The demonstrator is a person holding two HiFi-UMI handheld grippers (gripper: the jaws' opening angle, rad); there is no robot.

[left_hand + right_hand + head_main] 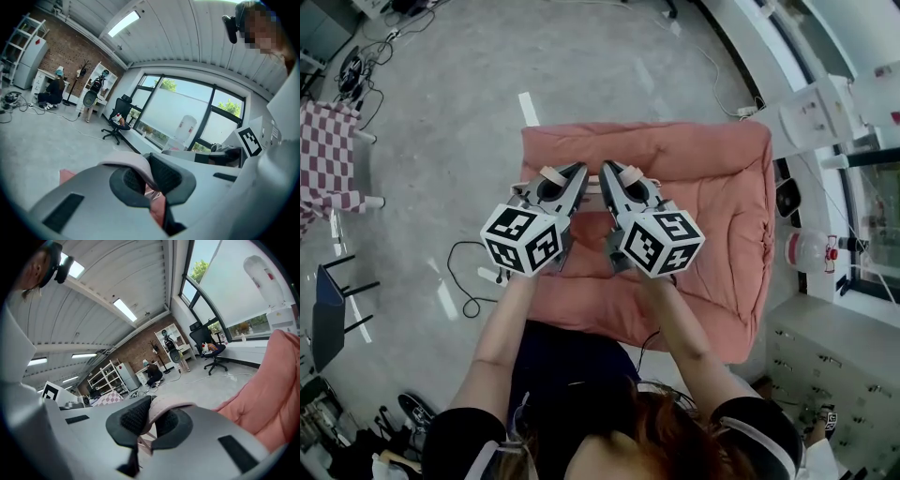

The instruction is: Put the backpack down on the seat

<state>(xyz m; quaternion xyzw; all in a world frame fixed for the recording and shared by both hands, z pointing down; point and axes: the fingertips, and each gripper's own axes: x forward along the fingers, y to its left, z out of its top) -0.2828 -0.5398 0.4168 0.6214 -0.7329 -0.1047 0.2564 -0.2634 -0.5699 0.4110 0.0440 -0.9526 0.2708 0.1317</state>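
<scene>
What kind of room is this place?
Probably a workshop or lab-style office, not a home: a bare grey floor with loose cables, metal shelves by a brick wall, and a swivel office chair beside big windows.

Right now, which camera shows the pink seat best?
The head view: almost the whole pink seat is in sight from above. The right gripper view shows only one puffy edge, the left gripper view a small corner.

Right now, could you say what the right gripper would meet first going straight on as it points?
Probably the far rim of the pink seat, ahead of the right gripper; depth is unclear; it could clear that and reach the floor.
</scene>
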